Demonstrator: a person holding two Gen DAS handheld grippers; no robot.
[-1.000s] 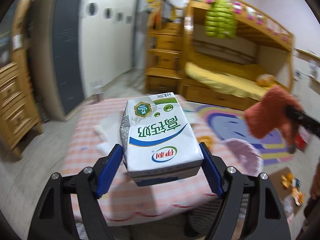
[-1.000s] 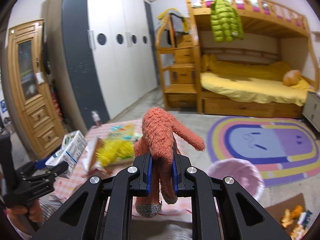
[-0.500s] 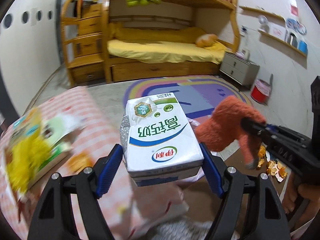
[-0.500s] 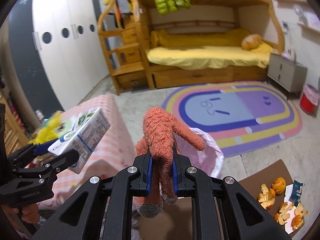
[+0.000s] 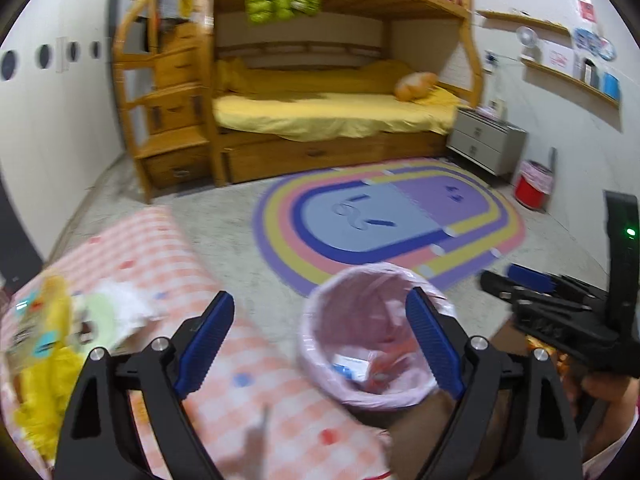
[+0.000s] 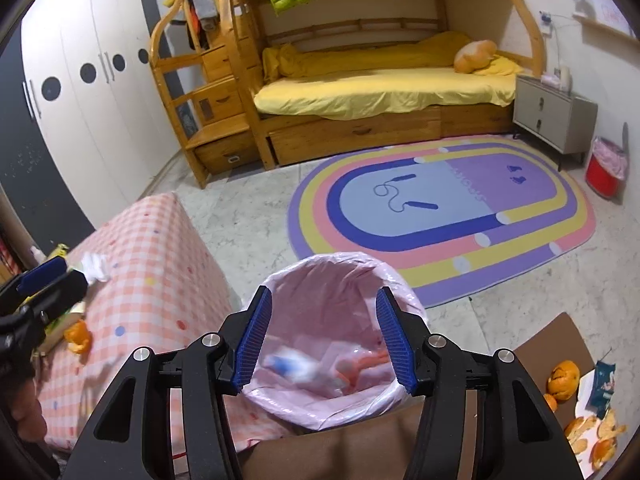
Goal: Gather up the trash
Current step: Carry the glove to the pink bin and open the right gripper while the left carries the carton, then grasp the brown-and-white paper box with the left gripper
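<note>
Lying at far left on the pink checked tablecloth [image 6: 160, 264]: yellow wrapper scraps [image 5: 48, 360], a white crumpled tissue [image 6: 94, 264] and a piece of orange peel [image 6: 78, 338], all well apart from the bin

Hovering over the near edge of that cloth, left gripper [image 5: 320, 344] with blue pads spread wide and nothing between them; seen from the right wrist view only as a dark tip at far left [image 6: 44, 284]

Standing just right of the cloth on the floor, pink-lined trash bin [image 6: 404, 292], holding a blurred white and blue carton [image 6: 292, 368] and an orange glove [image 6: 360, 364] at its bottom

Poised directly above the bin mouth, right gripper [image 6: 324, 340], pads wide apart and empty

Spread beyond the bin, a rainbow rug [image 6: 440, 208], with a wooden bunk bed [image 6: 380, 92] farther back

Resting at near right on brown cardboard [image 6: 556, 344], more orange peel [image 6: 564, 376] and a dark wrapper [image 6: 604, 384]

Standing at far right by the wall, a small red bin [image 6: 602, 168]
</note>
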